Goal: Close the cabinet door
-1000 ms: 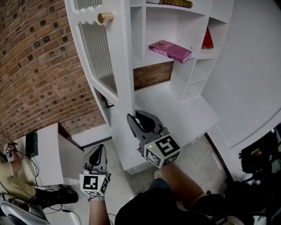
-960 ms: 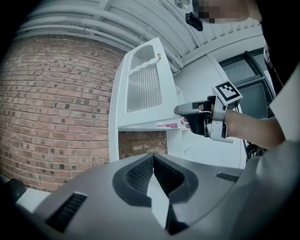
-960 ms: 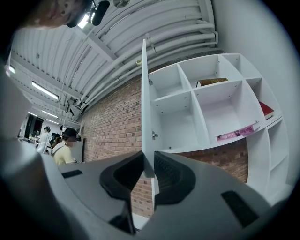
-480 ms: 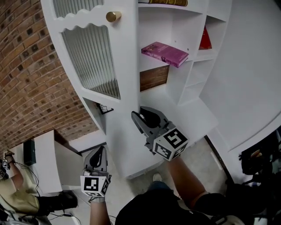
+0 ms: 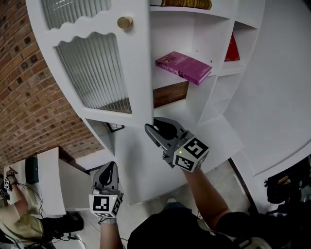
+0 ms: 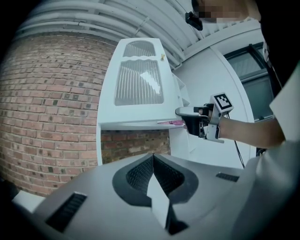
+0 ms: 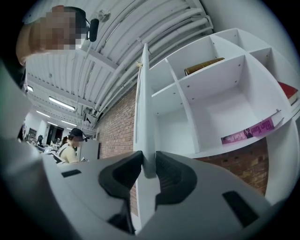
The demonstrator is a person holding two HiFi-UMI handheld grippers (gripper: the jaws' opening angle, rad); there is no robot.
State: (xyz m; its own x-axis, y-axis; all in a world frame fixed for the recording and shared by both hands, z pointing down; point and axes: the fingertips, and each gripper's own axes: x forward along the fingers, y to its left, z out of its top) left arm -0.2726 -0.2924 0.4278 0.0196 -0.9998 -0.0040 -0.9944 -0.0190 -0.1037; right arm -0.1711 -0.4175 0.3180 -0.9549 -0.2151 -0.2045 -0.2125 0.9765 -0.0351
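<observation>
The white cabinet door (image 5: 97,73) with ribbed glass and a brass knob (image 5: 125,22) stands partly open in front of the shelves. My right gripper (image 5: 154,127) is at the door's lower free edge. In the right gripper view the door edge (image 7: 143,117) runs up between the jaws of the right gripper (image 7: 149,164), both pads lie against it, and the jaws are opening. My left gripper (image 5: 108,170) hangs low and left of the door, shut and empty. From the left gripper (image 6: 153,161) I see the door face (image 6: 138,89) and the right gripper (image 6: 187,112).
A pink book (image 5: 183,66) lies on a shelf, a red book (image 5: 232,48) stands further right and another book (image 5: 187,4) lies on the top shelf. A brick wall (image 5: 29,97) is behind the cabinet. A white desk (image 5: 48,180) and a seated person (image 5: 19,214) are at lower left.
The door has swung round toward the shelves, showing more of its glass face. My right gripper has travelled with its edge, and the left gripper has followed along low down.
</observation>
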